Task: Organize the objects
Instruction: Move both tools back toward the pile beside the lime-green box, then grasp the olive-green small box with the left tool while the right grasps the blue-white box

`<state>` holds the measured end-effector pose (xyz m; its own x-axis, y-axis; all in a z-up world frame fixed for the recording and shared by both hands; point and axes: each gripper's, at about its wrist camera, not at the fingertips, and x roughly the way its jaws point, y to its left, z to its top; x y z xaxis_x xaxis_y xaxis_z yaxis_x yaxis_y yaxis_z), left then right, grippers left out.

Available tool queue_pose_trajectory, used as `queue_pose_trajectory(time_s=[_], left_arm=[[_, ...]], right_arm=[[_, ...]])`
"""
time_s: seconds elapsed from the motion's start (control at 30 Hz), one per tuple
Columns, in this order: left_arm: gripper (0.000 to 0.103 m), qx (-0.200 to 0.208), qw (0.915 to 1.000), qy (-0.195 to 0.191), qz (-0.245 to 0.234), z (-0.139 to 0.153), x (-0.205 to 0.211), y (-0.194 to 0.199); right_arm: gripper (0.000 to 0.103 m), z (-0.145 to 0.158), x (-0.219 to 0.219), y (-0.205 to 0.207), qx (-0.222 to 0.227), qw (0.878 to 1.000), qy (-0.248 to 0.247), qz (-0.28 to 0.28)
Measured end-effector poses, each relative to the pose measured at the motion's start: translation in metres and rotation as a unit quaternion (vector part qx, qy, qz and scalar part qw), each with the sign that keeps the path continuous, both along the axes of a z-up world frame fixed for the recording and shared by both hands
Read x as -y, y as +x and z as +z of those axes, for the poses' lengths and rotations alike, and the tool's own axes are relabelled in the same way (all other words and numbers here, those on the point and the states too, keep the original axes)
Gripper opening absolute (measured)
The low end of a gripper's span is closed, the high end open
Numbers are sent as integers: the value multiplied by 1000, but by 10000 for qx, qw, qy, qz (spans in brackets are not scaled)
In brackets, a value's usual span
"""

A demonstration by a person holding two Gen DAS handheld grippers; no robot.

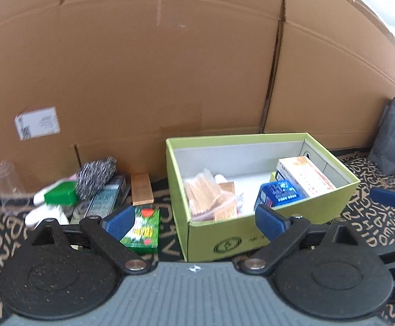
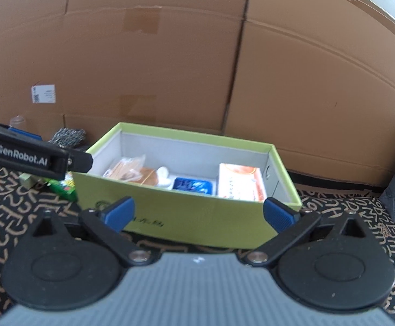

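Two sets of fingers (image 1: pixel 194 221) (image 2: pixel 198 214) spread, empty; "GenRobot.AI" on the left gripper (image 2: pixel 34 157).

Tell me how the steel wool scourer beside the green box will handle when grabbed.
The steel wool scourer looks like loose wire mesh, so it will probably squash under the pads. It is likely very light. Its rough strands may snag the neighbouring clutter.

Green box (image 2: pixel 186 212) open-topped, entry from above unobstructed; centre floor bare between its contents. Cardboard wall (image 1: pixel 143 81) blocks passage behind. Clutter pile (image 1: pixel 88 190) crowds the box's left; patterned mat (image 2: pixel 346 217) on its right lies clear.
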<state>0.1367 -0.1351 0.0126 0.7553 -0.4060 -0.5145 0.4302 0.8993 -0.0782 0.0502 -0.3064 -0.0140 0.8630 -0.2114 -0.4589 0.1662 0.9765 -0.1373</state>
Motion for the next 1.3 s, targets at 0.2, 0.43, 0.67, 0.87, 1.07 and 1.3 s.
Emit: queue_pose_trajectory(time_s=[0.2,0.43,0.67,0.87,1.07,1.3], left_arm=[[98,-196,9991,-316,221,-22,-47,-23],[98,-253,9947,-131,985,-42,-108,-24],[98,-469,9899,-219,1318,-46,-137,8],[83,-546,9898,45,1315,-65,-129,48],[68,-586,9906,162,1226,-74,-129,75],[25,-642,9927,-54,1019,-72,-148,64]], right_arm=[[103,-16,-24,-9,-139,9996,82,235],[103,-36,-66,-1,-384,9951,375,832],[103,-47,-109,13,-562,9879,455,1375],[103,-47,-123,16,-615,9861,400,1489],[103,-49,-128,21,-693,9859,393,1473],[99,-47,-151,37,-661,9831,404,1661]])
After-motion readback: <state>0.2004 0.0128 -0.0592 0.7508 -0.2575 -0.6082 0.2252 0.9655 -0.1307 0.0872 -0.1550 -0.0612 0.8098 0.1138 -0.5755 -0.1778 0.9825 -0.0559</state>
